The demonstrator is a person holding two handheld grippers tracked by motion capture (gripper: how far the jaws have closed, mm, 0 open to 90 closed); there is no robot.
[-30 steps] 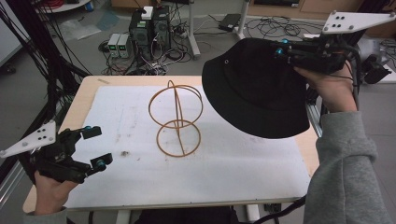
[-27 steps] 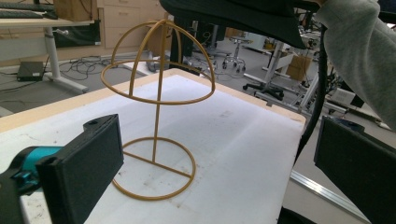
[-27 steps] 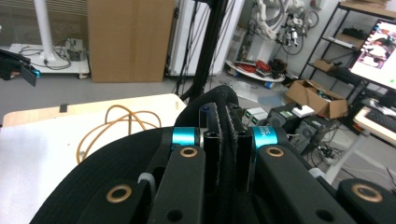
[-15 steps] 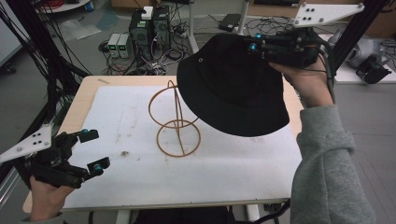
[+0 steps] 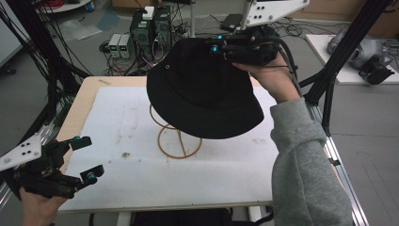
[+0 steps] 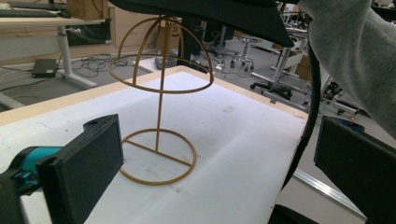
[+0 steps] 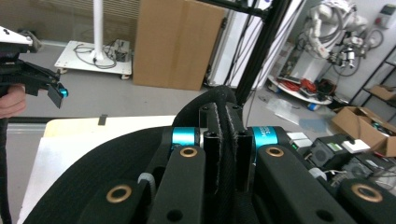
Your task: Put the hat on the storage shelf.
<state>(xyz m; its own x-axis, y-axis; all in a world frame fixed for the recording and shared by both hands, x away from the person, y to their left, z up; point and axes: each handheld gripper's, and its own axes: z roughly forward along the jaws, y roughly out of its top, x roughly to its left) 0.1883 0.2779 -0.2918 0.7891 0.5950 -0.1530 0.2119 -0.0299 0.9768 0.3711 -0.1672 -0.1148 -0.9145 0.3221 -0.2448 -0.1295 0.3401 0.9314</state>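
My right hand-held gripper (image 5: 217,43) is clamped tight on the brim of the black fabric bucket hat (image 5: 200,92), holding it in the air just above the domed top of the gold wire hat stand (image 6: 159,126) on the white-covered table (image 5: 235,174). My left hand-held gripper (image 5: 87,157) rests near the table's front corner, jaws wide apart, holding nothing.

No readable text, labels or brands anywhere. The cardboard box (image 7: 180,42) shows no print, and the teal collar (image 7: 265,132) on the right gripper (image 7: 223,140) carries faint lettering (too blurred to read).
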